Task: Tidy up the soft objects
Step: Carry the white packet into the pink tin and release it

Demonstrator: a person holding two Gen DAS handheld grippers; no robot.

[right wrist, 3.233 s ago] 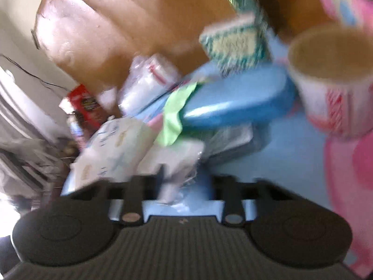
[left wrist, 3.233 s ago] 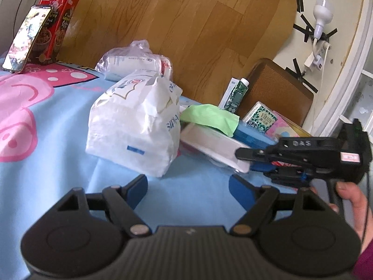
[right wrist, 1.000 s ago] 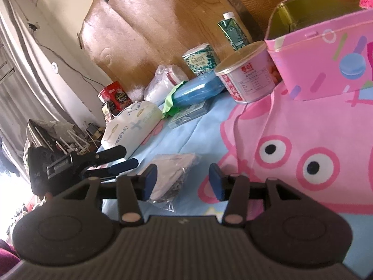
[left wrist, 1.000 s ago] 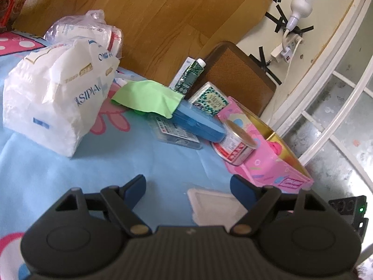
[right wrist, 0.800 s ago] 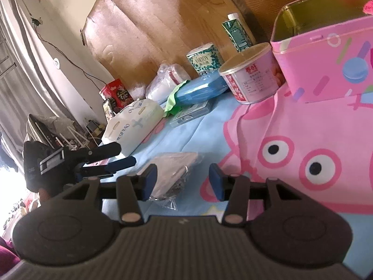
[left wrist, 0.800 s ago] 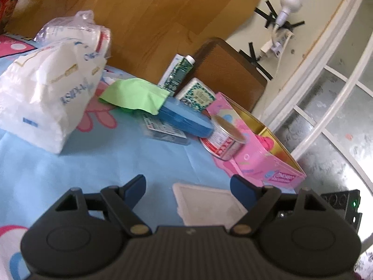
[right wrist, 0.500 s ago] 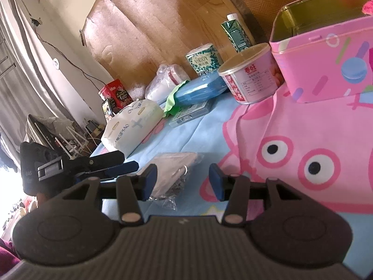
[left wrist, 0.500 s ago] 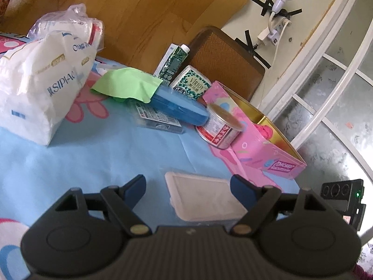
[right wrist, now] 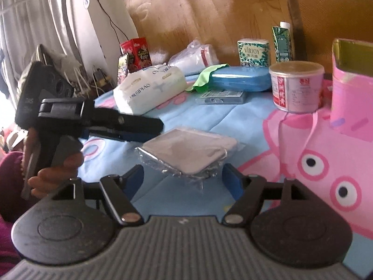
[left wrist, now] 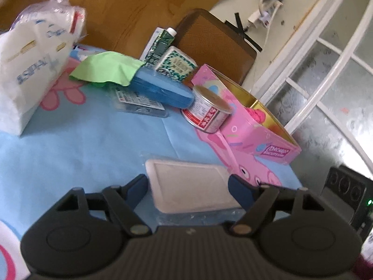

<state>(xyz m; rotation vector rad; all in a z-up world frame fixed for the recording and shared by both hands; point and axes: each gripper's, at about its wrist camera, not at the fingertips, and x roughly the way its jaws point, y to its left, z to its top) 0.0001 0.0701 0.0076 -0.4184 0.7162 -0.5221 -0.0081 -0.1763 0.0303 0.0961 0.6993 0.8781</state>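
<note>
We find the flat white plastic-wrapped pad (right wrist: 186, 152) on the blue cartoon-print cloth (left wrist: 81, 149), at 12 o'clock between both grippers. Right gripper (right wrist: 184, 178) opening, left gripper (left wrist: 187, 184) closing, neither gripping. Risk: slippery wrap slides out.

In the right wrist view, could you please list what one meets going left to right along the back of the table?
Red box → clear plastic bag → green patterned box → green carton.
</note>
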